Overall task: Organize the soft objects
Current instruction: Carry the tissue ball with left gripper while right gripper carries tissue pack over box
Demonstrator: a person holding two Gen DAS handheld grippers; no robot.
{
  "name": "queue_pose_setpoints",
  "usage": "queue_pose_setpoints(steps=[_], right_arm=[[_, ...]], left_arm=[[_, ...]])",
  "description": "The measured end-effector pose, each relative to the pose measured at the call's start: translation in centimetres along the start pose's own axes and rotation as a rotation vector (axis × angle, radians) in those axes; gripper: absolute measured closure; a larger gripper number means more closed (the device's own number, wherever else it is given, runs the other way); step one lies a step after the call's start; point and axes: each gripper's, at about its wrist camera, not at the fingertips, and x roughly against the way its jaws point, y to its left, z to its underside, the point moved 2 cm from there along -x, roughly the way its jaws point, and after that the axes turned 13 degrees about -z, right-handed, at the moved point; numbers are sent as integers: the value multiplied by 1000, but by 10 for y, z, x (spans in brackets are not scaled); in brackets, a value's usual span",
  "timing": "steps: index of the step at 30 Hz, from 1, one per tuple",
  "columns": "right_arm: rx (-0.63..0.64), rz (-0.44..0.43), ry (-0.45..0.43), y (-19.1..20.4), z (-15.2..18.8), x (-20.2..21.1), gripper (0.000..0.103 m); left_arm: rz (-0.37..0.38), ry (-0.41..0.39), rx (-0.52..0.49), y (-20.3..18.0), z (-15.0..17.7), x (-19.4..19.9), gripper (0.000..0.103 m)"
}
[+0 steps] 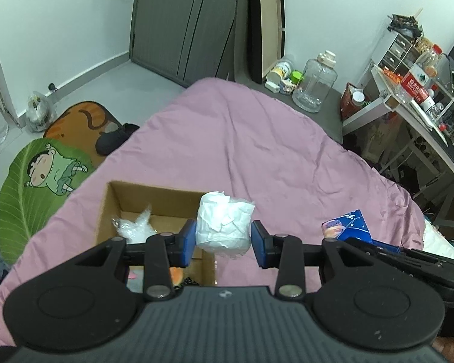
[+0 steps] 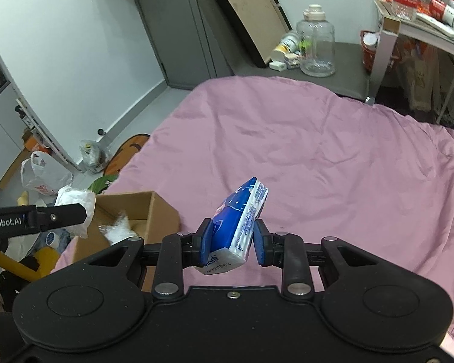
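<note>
In the left wrist view, the left gripper pinches a crumpled white tissue wad between its blue pads, held above the pink bedspread, with the open cardboard box at nine o'clock of it. In the right wrist view, the right gripper clamps a tilted blue tissue pack over the bedspread, the box at nine o'clock.

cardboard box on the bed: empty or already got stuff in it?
Not empty. The open cardboard box already holds a crinkled clear plastic bundle; something orange shows near its front corner.
</note>
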Motion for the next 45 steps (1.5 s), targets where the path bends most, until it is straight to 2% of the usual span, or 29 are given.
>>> queue_pose_setpoints(steps=[7, 16, 31, 45], right_arm=[[16, -15, -17, 23, 3, 4, 75], [24, -11, -35, 50, 9, 3, 75], [22, -35, -57, 94, 16, -18, 75], [32, -7, -23, 101, 13, -41, 75]], left_arm=[[-1, -16, 7, 22, -3, 11, 65], [15, -5, -6, 44, -2, 7, 65], [43, 52, -17, 75, -2, -23, 65], [103, 110, 2, 80, -4, -60, 65]])
